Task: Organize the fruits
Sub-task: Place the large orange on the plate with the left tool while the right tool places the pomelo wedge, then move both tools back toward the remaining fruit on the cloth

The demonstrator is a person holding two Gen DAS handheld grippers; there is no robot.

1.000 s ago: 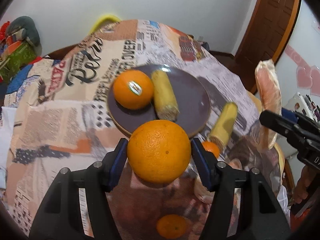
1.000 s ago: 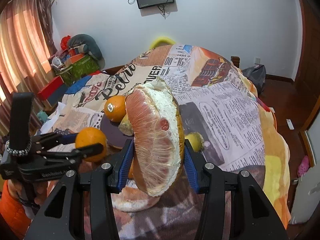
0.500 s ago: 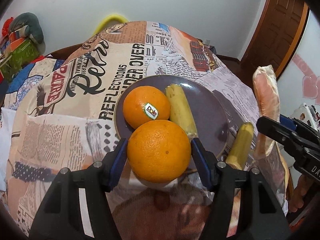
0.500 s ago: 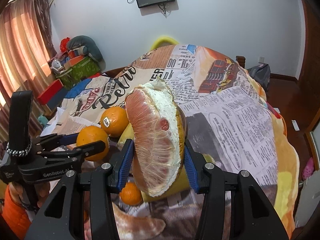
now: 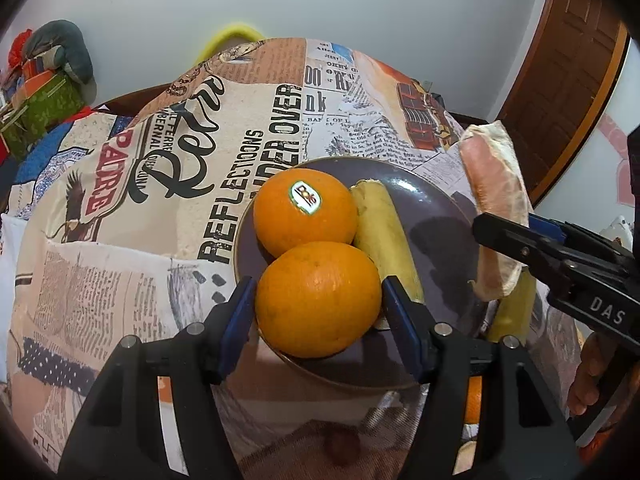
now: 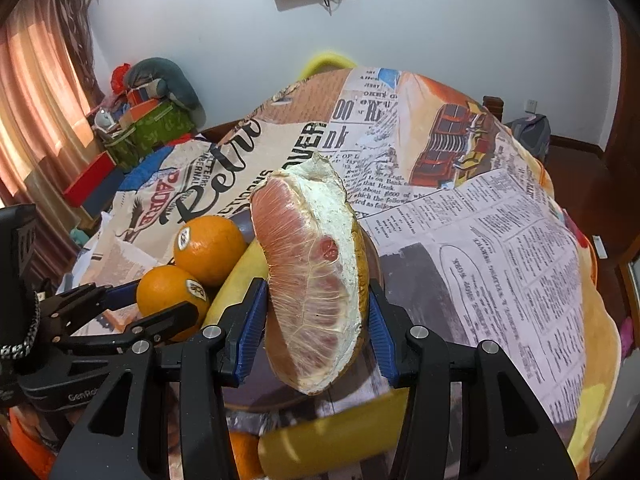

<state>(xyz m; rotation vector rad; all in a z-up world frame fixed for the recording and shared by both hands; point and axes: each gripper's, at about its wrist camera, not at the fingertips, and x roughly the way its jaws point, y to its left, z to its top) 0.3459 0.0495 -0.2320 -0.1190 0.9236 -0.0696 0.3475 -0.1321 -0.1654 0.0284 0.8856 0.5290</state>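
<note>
Purple plate (image 5: 440, 208) below: lower the held orange (image 5: 318, 298), clamped in the left gripper (image 5: 318, 300), beside the stickered orange (image 5: 304, 212) before releasing. Keep the right gripper (image 6: 316, 320) pinching the pomelo wedge (image 6: 312, 280) clear of the banana (image 5: 386, 236).

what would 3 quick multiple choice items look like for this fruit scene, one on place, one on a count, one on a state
1. Where is the stickered orange?
A. on the purple plate
B. on the floor
C. in the right gripper

2. How many pieces of fruit are held in grippers?
A. none
B. one
C. two

3. What state is the pomelo wedge in?
A. peeled, flesh showing
B. whole, unpeeled
C. wrapped in foil

Answers: 1 A, it rests on the plate beside a banana. 2 C, the left gripper clamps an orange and the right gripper clamps the wedge. 3 A, pink flesh and white pith show.
</note>
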